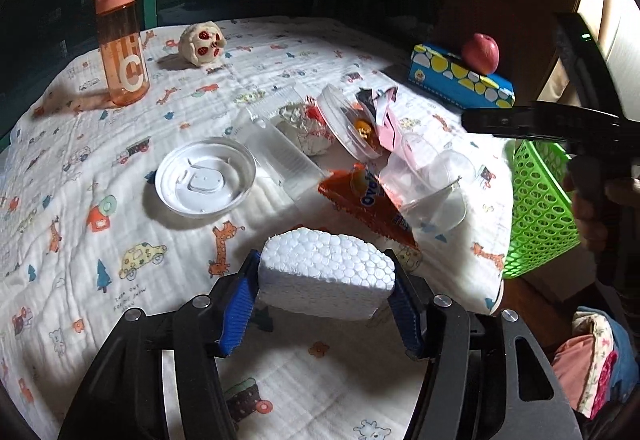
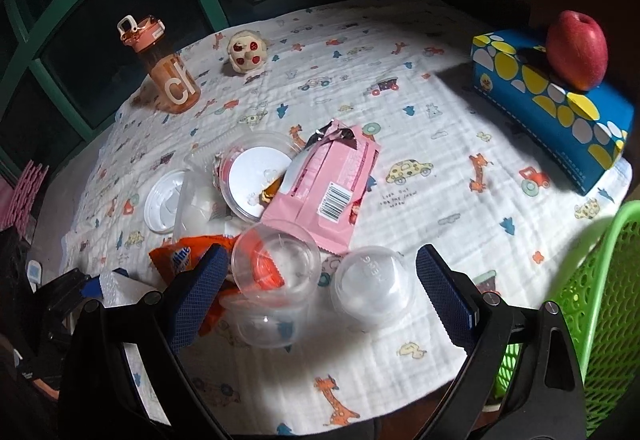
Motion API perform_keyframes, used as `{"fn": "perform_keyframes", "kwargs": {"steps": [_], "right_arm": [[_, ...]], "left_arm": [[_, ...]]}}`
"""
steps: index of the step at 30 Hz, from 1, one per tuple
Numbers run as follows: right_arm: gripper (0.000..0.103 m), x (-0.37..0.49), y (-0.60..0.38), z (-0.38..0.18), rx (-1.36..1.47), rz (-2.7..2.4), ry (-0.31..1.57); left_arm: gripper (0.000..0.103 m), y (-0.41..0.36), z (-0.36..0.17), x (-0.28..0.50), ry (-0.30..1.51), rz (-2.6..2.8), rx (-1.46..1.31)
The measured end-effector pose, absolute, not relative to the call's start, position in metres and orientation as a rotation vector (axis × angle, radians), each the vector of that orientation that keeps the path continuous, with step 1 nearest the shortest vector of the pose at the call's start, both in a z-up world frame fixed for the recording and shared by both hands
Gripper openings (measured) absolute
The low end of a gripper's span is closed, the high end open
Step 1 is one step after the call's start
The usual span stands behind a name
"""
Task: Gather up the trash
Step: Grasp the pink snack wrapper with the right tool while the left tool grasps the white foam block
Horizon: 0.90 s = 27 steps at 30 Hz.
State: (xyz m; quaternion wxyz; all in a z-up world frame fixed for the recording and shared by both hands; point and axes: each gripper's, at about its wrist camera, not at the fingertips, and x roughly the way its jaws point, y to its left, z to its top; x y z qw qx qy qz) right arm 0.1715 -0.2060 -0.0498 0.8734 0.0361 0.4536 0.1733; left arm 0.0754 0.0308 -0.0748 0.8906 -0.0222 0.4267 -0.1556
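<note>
My left gripper (image 1: 322,258) is shut on a white foam block (image 1: 326,280), with a blue pad pressed against each end, just above the cloth. Beyond it lies the trash pile: an orange sachet (image 1: 368,200), a white lid (image 1: 206,178), clear cups (image 2: 276,268), a clear dome lid (image 2: 372,288) and a pink wrapper (image 2: 328,184). My right gripper (image 2: 322,264) stands open over the near side of the pile. One clear cup and the dome lid lie between its fingers, untouched by either. A green basket (image 2: 592,304) stands at the table's right edge.
At the back left stand an orange water bottle (image 1: 120,40) and a small cream toy (image 1: 202,44). A blue tissue box (image 2: 552,100) with a red apple (image 2: 576,52) on it sits at the back right. The printed cloth (image 2: 440,168) covers the round table.
</note>
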Motion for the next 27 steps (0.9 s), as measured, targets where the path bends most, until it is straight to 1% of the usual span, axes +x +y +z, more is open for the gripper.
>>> {"fn": "perform_keyframes", "kwargs": {"steps": [6, 8, 11, 19, 21, 25, 26, 27], "right_arm": [[0.094, 0.213, -0.203, -0.065, 0.190, 0.387, 1.018], [0.091, 0.228, -0.203, -0.071, 0.230, 0.383, 1.046], [0.090, 0.250, -0.203, -0.082, 0.273, 0.379, 1.088], [0.087, 0.281, -0.196, -0.106, 0.287, 0.353, 1.159], [0.082, 0.286, -0.196, -0.112, 0.298, 0.350, 1.179], [0.076, 0.288, -0.197, -0.115, 0.304, 0.356, 1.188], [0.071, 0.288, -0.197, -0.115, 0.308, 0.364, 1.188], [0.068, 0.288, -0.198, -0.115, 0.314, 0.368, 1.190]], "left_arm": [[0.058, 0.042, -0.058, 0.078, 0.856, -0.295, -0.074], [0.058, 0.046, -0.054, 0.080, 0.849, -0.288, -0.082], [0.058, 0.049, -0.050, 0.084, 0.844, -0.283, -0.089], [0.058, 0.052, -0.046, 0.094, 0.839, -0.283, -0.097], [0.058, 0.053, -0.046, 0.097, 0.839, -0.281, -0.103], [0.058, 0.054, -0.046, 0.100, 0.844, -0.281, -0.114], [0.058, 0.053, -0.047, 0.100, 0.845, -0.280, -0.114], [0.058, 0.053, -0.047, 0.101, 0.846, -0.280, -0.114]]}}
